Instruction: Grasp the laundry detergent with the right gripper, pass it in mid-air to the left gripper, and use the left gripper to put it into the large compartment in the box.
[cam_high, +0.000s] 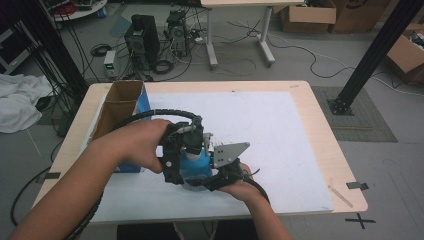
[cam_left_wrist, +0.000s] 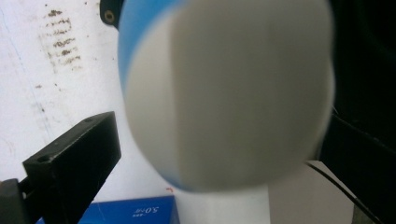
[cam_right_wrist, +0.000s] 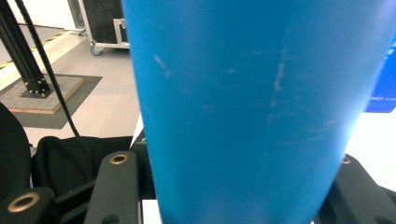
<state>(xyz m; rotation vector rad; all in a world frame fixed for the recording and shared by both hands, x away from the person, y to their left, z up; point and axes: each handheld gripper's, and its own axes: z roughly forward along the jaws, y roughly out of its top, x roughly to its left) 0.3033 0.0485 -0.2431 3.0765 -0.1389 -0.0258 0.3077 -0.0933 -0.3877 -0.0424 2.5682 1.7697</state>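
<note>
A: Where is the blue bottle (cam_high: 196, 166)?
B: Near the front edge of the white mat (cam_high: 280, 145), just right of the open cardboard box (cam_high: 118, 107) — both grippers crowd it.
A: The right gripper (cam_high: 225, 172)?
B: Its jaws flank the bottle's blue body (cam_right_wrist: 243, 112), apparently clamping it.
A: And the left gripper (cam_high: 181, 150)?
B: It is at the white cap (cam_left_wrist: 233, 93) — grip, I cannot tell.

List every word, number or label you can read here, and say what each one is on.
"5.0" followed by blurred characters: white print on the blue box, left gripper view.
White print on the blue box's side, right gripper view: too blurred to read.
Blue bottle: no text visible.
</note>
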